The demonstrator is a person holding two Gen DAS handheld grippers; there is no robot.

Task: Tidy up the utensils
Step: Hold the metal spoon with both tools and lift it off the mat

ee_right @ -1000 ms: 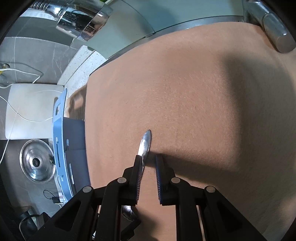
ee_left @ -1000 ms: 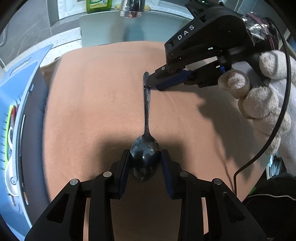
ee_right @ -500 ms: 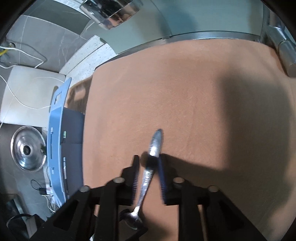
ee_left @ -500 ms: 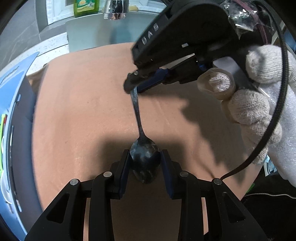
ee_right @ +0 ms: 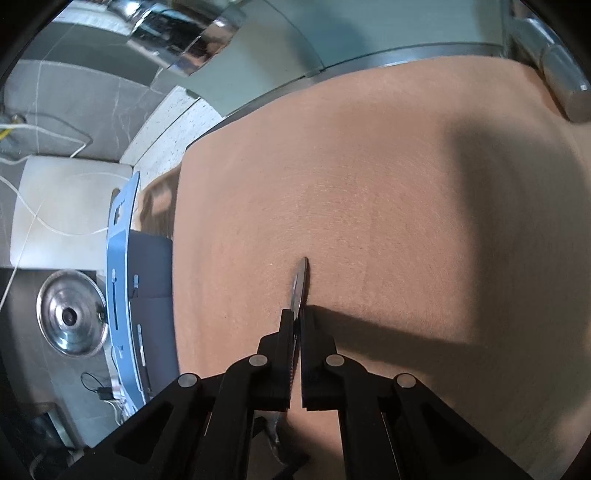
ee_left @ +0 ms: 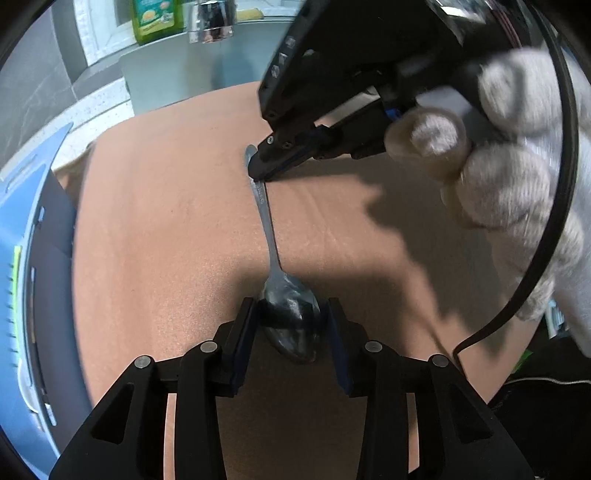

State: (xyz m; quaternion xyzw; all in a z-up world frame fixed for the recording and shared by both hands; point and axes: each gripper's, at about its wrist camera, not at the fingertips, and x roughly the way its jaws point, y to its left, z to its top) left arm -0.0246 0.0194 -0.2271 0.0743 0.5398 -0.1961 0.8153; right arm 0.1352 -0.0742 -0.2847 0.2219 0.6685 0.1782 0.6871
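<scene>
The left wrist view shows the shiny metal spoon (ee_left: 275, 258) lying on the orange-brown cloth (ee_left: 166, 229), long axis running forward, its bowl between the spread fingers of the left gripper (ee_left: 291, 325) and its handle end pinched by the closed right gripper (ee_left: 260, 173).

A metal spoon (ee_left: 271, 243) lies on the tan cloth-covered table (ee_left: 166, 229), handle pointing toward 12 o'clock. Its bowl sits between the left gripper (ee_left: 290, 325) fingers (ee_left: 242, 332) at 6 o'clock, which bracket it with small gaps on both sides. From 2 o'clock the right gripper (ee_left: 264, 168), held in a white-gloved hand (ee_left: 509, 177), pinches the handle tip. A blue rack (ee_left: 22, 206) stands at 9 o'clock; a green bottle (ee_left: 157, 16) at 11 o'clock.
</scene>
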